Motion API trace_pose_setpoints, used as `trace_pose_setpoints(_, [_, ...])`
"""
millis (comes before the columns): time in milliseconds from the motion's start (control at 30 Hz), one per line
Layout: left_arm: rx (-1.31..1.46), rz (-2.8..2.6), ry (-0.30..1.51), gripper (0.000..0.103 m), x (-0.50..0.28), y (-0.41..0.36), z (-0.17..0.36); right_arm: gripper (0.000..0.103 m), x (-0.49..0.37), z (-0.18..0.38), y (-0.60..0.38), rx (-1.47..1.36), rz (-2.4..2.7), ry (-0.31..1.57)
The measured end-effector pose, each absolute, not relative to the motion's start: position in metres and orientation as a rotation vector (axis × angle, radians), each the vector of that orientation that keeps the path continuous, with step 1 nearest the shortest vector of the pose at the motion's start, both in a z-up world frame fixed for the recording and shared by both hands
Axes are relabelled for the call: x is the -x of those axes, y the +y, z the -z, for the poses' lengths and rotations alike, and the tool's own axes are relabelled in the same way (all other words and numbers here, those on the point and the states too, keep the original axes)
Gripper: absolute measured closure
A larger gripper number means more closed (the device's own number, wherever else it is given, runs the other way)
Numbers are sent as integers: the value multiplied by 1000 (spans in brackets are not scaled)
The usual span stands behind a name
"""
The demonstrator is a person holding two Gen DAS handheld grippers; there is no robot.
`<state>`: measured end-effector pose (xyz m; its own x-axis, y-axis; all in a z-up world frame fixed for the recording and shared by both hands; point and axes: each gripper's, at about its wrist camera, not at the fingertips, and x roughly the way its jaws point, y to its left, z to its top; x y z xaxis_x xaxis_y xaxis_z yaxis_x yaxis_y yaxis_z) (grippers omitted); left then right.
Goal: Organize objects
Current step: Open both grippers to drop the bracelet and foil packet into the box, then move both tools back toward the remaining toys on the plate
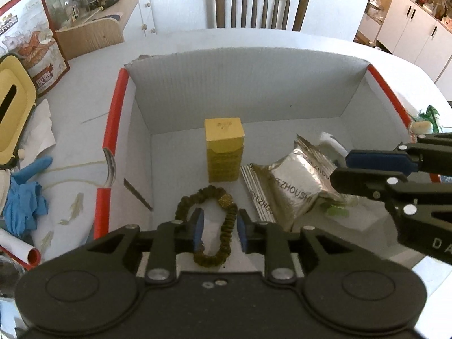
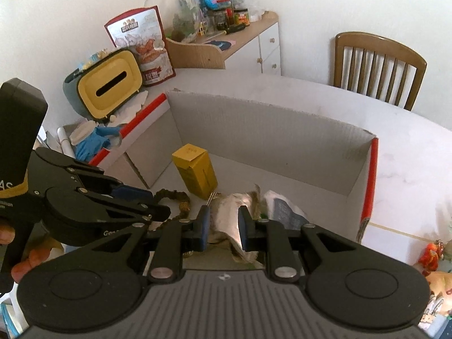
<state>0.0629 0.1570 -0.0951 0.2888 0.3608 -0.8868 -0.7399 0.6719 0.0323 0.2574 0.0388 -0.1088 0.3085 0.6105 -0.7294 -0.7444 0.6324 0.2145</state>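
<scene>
An open white cardboard box with red edges holds an upright yellow carton, silver foil packets and an olive fabric loop. My left gripper is open low in the box, with the right strand of the loop between its blue pads. My right gripper reaches in from the right over the packets. In the right wrist view, my right gripper is open with a silver foil packet lying between its pads. The left gripper sits beside the loop, near the yellow carton.
Left of the box lie a yellow tissue holder, blue gloves, crumpled paper and a snack bag. A wooden chair stands behind the table. Small toy figures sit right of the box. A cluttered cabinet lines the wall.
</scene>
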Motion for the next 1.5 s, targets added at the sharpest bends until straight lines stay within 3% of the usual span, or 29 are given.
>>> trace_pose_setpoints(167, [423,-764,1015,74,-62,149,84,74,-251,99,31,169,-888,851])
trace_pose_setpoints(467, [404,-776,962,64,-57,134,64,73,-238,79,8,138,-888,807])
trace_pose_setpoints(533, [396,-782,948,61,-56,127,59,70,-233,75,4,141,-891,795])
trace_pose_setpoints(600, [390,-784,936,59,-55,121,54,54,-227,70,0,145,-890,772])
trace_pose_setpoints(633, [393,-789,930,58,-55,119,52,52,-224,68,-3,140,-893,764])
trace_pose_setpoints(867, [374,-800,885,48,-56,100,37,51,-215,56,-19,116,-895,741])
trace_pose_setpoints(1267, [332,-784,791,35,-71,64,9,36,-208,34,-63,33,-864,703])
trace_pose_setpoints(1500, [301,-768,757,18,-85,42,-1,24,-206,26,-97,1,-840,687])
